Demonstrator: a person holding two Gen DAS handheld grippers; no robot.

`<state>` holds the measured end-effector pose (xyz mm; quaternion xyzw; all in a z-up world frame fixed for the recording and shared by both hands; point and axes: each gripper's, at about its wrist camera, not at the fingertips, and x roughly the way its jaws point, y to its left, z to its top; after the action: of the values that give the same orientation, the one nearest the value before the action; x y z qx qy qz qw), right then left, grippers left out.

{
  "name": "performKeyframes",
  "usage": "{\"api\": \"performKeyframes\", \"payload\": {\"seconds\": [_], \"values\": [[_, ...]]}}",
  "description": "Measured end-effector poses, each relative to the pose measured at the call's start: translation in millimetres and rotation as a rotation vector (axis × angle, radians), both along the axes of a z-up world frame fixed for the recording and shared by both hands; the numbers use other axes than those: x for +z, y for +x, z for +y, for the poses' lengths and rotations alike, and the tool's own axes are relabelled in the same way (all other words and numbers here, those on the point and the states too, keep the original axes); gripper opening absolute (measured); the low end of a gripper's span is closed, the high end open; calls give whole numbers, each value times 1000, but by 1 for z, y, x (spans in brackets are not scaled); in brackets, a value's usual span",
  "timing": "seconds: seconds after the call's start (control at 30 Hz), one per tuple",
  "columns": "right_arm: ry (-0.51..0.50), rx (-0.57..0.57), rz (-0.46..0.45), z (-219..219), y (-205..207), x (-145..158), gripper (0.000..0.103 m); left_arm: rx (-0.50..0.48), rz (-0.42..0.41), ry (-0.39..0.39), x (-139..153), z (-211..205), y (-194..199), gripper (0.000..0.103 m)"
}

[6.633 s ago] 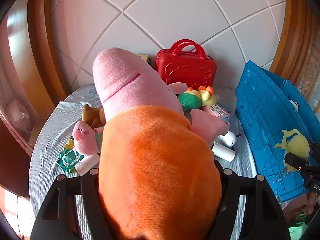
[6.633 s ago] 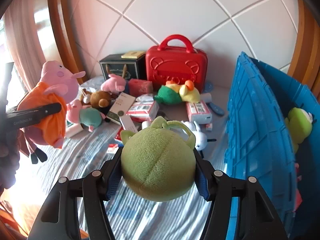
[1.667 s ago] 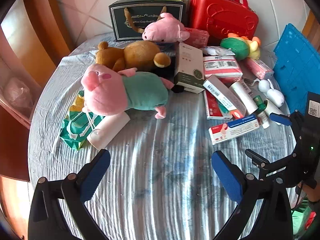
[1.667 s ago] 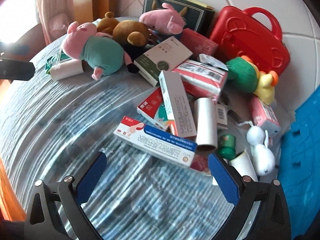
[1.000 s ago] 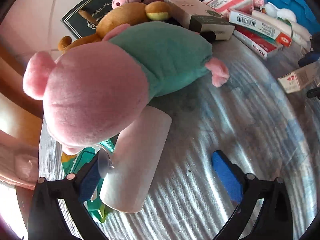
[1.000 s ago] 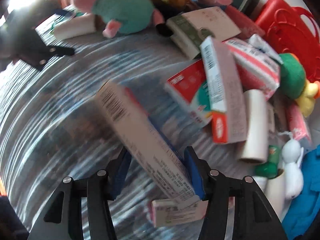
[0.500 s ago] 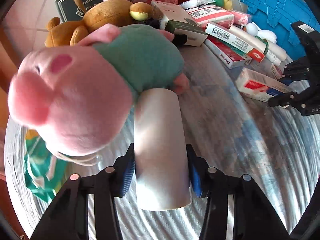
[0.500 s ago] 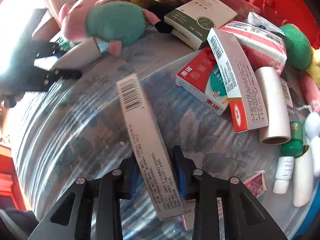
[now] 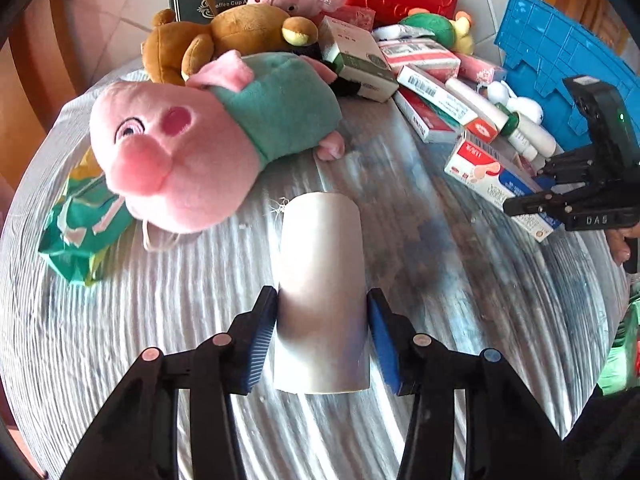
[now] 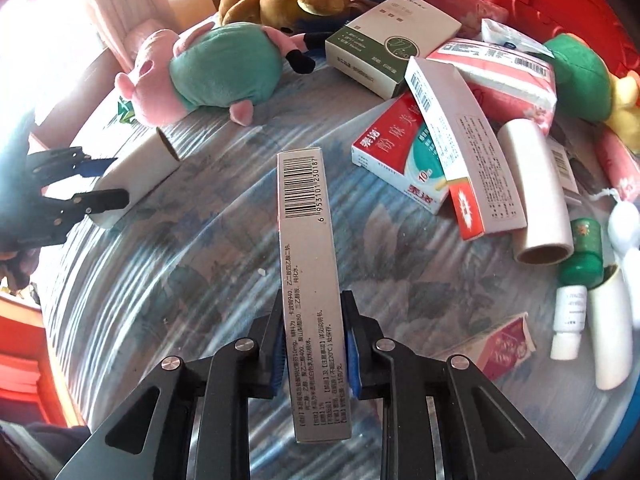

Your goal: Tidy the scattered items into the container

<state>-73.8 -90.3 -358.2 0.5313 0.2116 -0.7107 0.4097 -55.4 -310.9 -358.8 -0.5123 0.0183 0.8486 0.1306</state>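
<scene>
**Inspector:** Left gripper (image 9: 322, 334) first. State of the jaws?

**Assistant:** Closed partway, both blue pads pressed against the sides of a white paper roll (image 9: 322, 292). The roll lies lengthwise between the fingers and juts out ahead of them, above the striped tablecloth (image 9: 460, 264).

**Inspector:** And the right gripper (image 10: 314, 350)?

**Assistant:** Its jaws have just been closing and are now nearly together, clamped on a long narrow medicine carton (image 10: 310, 276), barcode end pointing away from the tool.

**Inspector:** What lies near the left tool?

**Assistant:** Ahead and to its left, a pink pig plush in a teal shirt (image 9: 208, 128), with a green wrapper (image 9: 80, 228) beside the head. A brown bear plush (image 9: 224, 36) is farther ahead.

**Inspector:** Location of the container?

**Assistant:** The blue crate (image 9: 560, 60) stands far ahead and to the right of the left tool, past a heap of boxes. Only its outer wall shows.

**Inspector:** Near the right tool?

**Assistant:** Ahead and to its right, a red-and-white box (image 10: 400, 152) under a leaning carton, then a second paper roll (image 10: 536, 188). A green-capped bottle (image 10: 578, 280) lies just right of that.
</scene>
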Motion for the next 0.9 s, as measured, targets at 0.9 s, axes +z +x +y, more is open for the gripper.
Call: {"api": "performKeyframes", "payload": {"seconds": [0.9], "values": [[9,-17,36,9,28,28,23,65,17,-76,18,38,6,45]]}}
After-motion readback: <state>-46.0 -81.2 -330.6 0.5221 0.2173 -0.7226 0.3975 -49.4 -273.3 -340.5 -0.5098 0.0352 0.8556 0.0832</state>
